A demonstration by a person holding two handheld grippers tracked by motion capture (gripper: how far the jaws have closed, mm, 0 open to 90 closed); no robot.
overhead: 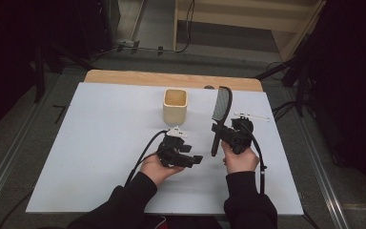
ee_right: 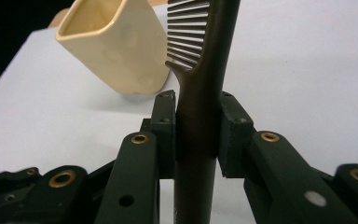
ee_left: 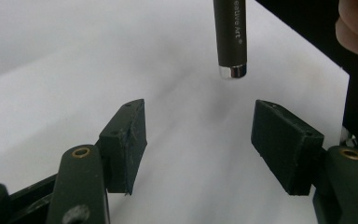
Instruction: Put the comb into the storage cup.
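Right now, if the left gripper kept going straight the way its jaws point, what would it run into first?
Probably the lower end of the comb handle. It hangs just ahead of the open left gripper, slightly toward one jaw, above the white table. Depth is hard to judge, so it might pass underneath.

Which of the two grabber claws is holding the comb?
The right gripper: its jaws pinch the black comb by its handle. The left gripper stands open with nothing between its jaws.

The comb (ee_right: 200, 70) is being cut off by the top and bottom edges of the right gripper view, and its grip section is being hidden between the pads. The lettering on its handle (ee_left: 230, 32) is being clipped by the left gripper view's top edge. The small white item (overhead: 252, 116) is too small to be identified.
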